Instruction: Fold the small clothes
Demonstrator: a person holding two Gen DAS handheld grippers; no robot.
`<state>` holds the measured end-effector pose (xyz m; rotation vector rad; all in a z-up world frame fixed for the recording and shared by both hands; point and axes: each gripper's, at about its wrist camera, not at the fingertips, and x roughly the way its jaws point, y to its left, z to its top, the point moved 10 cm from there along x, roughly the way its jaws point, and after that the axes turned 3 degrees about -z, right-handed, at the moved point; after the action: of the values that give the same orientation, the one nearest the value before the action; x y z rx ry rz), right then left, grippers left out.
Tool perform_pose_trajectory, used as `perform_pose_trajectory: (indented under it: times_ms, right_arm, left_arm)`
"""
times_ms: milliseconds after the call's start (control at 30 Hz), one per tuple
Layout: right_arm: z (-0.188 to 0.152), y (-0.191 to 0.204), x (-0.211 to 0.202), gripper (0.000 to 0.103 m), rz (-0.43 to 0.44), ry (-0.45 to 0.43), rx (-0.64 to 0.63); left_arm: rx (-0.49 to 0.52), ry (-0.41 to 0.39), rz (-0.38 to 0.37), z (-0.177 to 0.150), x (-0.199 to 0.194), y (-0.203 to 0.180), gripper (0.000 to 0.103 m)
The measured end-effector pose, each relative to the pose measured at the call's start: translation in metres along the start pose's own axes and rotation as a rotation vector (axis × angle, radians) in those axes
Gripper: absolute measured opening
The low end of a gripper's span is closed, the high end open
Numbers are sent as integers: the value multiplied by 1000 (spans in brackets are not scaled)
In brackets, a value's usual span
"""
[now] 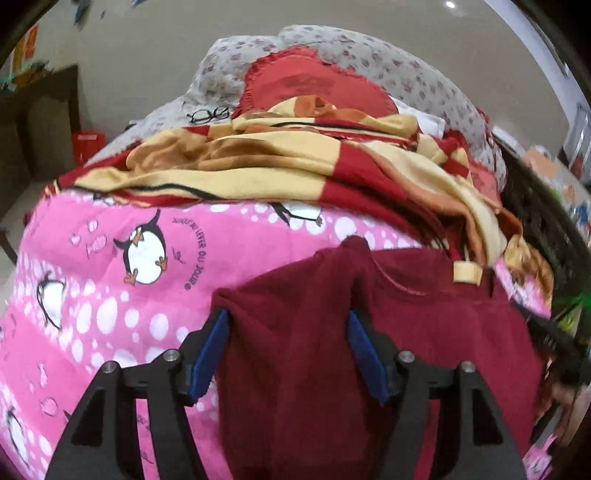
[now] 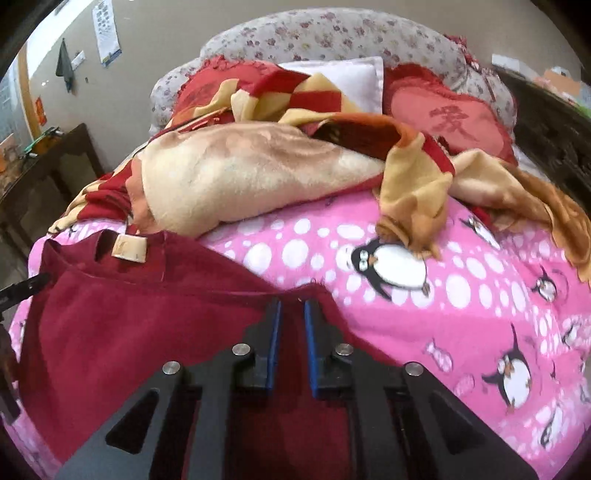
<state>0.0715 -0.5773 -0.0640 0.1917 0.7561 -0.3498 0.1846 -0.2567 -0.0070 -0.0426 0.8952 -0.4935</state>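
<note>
I have a small maroon top [image 2: 140, 325] lying on the bed, on a pink penguin-print quilt [image 2: 461, 295], neckline and its tan label [image 2: 129, 248] toward the pillows. My right claw [image 2: 291, 314] has its blue pads drawn close together on a raised fold at the garment's right edge, so I read it as clamped on the cloth. My left claw [image 1: 288, 325] stands with its pads well apart; the maroon fabric bunches up between them, yet I see no squeeze, so I take it as released.

The top looks like a soft, light knit: it drapes, wrinkles and will slide a little over the quilt. I judge it will hold no shape by itself, so I would take it at a hem or shoulder edge, pinching a doubled fold, not a single layer.

The quilt is padded and gives under pressure. Just beyond the neckline lies a rumpled red-and-yellow blanket [image 1: 295, 162], then heart-shaped red cushions [image 2: 450, 114] and a floral headboard [image 2: 332, 33]. A pair of glasses [image 1: 208, 114] rests near the pillows. Dark furniture stands at the left wall.
</note>
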Motion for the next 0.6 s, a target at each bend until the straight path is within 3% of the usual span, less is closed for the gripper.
perform_pose_trajectory:
  times_ms: [167, 267, 433, 600]
  right_arm:
    - [5, 4, -27, 30, 2, 4, 40]
    - [14, 26, -58, 40, 88, -48, 55]
    - [14, 125, -74, 43, 307, -26, -77]
    - [14, 224, -56, 43, 373, -17, -249]
  left_arm:
    - [-47, 29, -12, -10, -20, 10, 70]
    - [-66, 28, -39, -31, -48, 14, 70]
    - [-68, 60, -40, -79, -74, 20, 70]
    - [-110, 128, -62, -131, -76, 22, 70]
